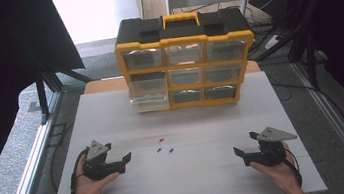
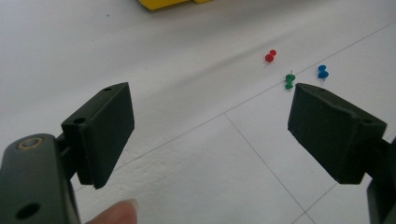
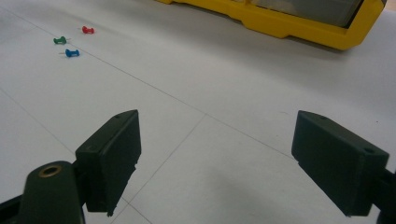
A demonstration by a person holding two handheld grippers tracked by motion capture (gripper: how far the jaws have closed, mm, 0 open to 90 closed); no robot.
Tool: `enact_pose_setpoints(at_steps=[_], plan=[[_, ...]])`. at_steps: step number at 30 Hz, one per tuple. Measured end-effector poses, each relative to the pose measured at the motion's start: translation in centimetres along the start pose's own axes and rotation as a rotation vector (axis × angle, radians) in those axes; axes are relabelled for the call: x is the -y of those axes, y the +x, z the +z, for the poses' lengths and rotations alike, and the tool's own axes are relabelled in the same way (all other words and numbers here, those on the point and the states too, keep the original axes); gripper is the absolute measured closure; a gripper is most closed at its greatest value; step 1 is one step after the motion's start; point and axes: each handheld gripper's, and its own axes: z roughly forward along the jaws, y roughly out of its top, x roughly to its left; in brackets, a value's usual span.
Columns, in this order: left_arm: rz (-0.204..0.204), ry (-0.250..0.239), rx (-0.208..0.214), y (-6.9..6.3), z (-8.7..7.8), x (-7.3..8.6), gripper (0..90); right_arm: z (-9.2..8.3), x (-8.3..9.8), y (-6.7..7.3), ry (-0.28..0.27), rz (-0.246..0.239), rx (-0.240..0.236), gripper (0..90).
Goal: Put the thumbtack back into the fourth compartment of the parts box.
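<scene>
1. While the drawer cabinet [image 1: 186, 60] stands far beyond both claws, its drawer contents are too blurred to tell.
2. Left claw [image 1: 124, 162]: jaws spread wide, holding nothing, touching nothing.
3. Right claw [image 1: 238, 155]: jaws equally wide, empty.
4. Red pin [image 1: 161, 141], green pin [image 1: 159, 150] and blue pin [image 1: 171, 151] lie on the white table [image 1: 196, 184] between the claws, nearer the left one, ahead of its jaws.

both grippers are black with blocky jaws, grey three-cornered top plates, black cables; cream sleeve cuffs.
</scene>
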Motion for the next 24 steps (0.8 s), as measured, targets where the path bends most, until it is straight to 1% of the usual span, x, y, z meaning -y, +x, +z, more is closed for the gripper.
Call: enact_pose_setpoints(at_steps=[2, 4, 8, 14, 19, 20, 21, 23, 24], plan=[[-0.006, -0.002, 0.007, 0.0, 0.1, 0.0, 14.1, -0.1, 0.0, 0.0, -0.003, 0.002, -0.006, 16.2], [-0.002, -0.004, 0.008, 0.0, 0.0, 0.0, 13.8, 0.0, 0.0, -0.1, -0.003, 0.008, -0.007, 16.2], [0.005, -0.003, 0.001, -0.1, -0.2, 0.0, 14.2, 0.3, 0.0, -0.1, 0.009, 0.001, -0.003, 16.2], [-0.001, 0.008, 0.002, -0.3, -0.5, 0.2, 15.0, 0.5, -0.1, -0.2, 0.013, 0.002, -0.001, 16.6], [-0.006, 0.008, 0.002, -0.4, -0.7, 0.3, 16.7, 0.4, -0.1, 0.0, 0.016, -0.001, 0.008, 16.7], [-0.007, 0.009, 0.005, -0.4, -0.7, 0.3, 16.6, 0.4, -0.1, 0.0, 0.019, 0.001, 0.012, 16.8], [0.001, 0.010, 0.005, -0.6, -0.8, 0.2, 16.4, 0.4, -0.1, 0.0, 0.019, 0.001, 0.011, 16.8], [-0.001, 0.010, 0.005, -0.6, -0.9, 0.2, 16.3, 0.5, -0.1, 0.1, 0.018, -0.002, 0.006, 16.8], [-0.010, 0.008, 0.016, -0.7, -1.0, 0.1, 16.3, 0.5, -0.2, 0.1, 0.019, -0.002, 0.007, 16.8]])
